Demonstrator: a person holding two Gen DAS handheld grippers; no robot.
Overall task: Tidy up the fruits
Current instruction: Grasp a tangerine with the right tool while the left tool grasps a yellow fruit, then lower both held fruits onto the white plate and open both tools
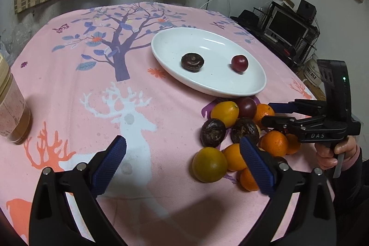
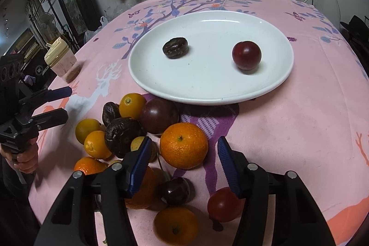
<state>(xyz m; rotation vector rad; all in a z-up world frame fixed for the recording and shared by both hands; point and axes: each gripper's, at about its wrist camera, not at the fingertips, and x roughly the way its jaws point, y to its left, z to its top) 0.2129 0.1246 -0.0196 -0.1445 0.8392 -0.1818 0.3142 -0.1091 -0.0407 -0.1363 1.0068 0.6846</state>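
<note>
A white oval plate (image 1: pixel 207 82) (image 2: pixel 207 89) holds a wrinkled dark brown fruit (image 1: pixel 192 62) (image 2: pixel 175 47) and a red plum (image 1: pixel 239 63) (image 2: pixel 246 55). A pile of several fruits lies in front of it: oranges (image 2: pixel 183 145) (image 1: pixel 274 143), small yellow-orange citrus (image 1: pixel 209 164) (image 2: pixel 132 105), dark wrinkled fruits (image 1: pixel 212 132) (image 2: pixel 122 136), purple plums (image 2: pixel 158 115), a red fruit (image 2: pixel 222 204). My left gripper (image 1: pixel 183 149) is open and empty, left of the pile. My right gripper (image 2: pixel 184 149) is open above the pile, with the large orange between its fingers' line; it also shows in the left wrist view (image 1: pixel 268 112).
A pink tablecloth (image 1: pixel 92 89) with tree and deer print covers the table. A jar with a beige lid (image 1: pixel 11 105) (image 2: pixel 62 60) stands at the left edge. A monitor and shelves (image 1: pixel 286 29) stand off the table's right side.
</note>
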